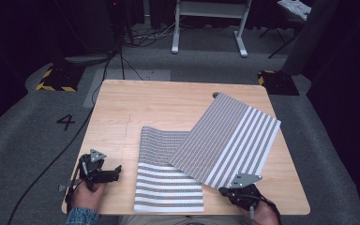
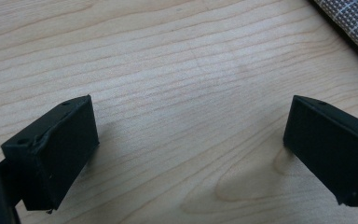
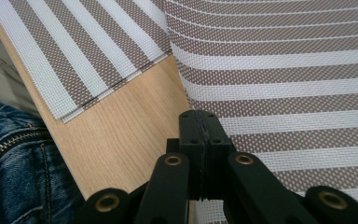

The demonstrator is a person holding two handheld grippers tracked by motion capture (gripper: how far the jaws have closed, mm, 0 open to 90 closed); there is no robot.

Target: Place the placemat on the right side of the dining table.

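Two woven mats with brown and white stripes lie on the wooden table (image 1: 159, 103). The lower mat (image 1: 168, 187) (image 3: 74, 51) sits flat at the front edge. The upper mat (image 1: 225, 140) (image 3: 284, 70) lies skewed across it, reaching toward the far right. My right gripper (image 1: 226, 190) (image 3: 200, 116) is shut on the upper mat's near edge by its front corner. Left of the mats, my left gripper (image 1: 117, 171) (image 2: 191, 126) is open just above bare wood, with nothing between its jaws. A corner of a mat (image 2: 354, 23) shows at the top right of the left gripper view.
The table's front edge runs close to both hands, and blue jeans (image 3: 14, 163) show below it. On the grey floor beyond are a black cable (image 1: 98, 89), a white desk frame (image 1: 211, 28) and yellow-black marked plates (image 1: 56, 77).
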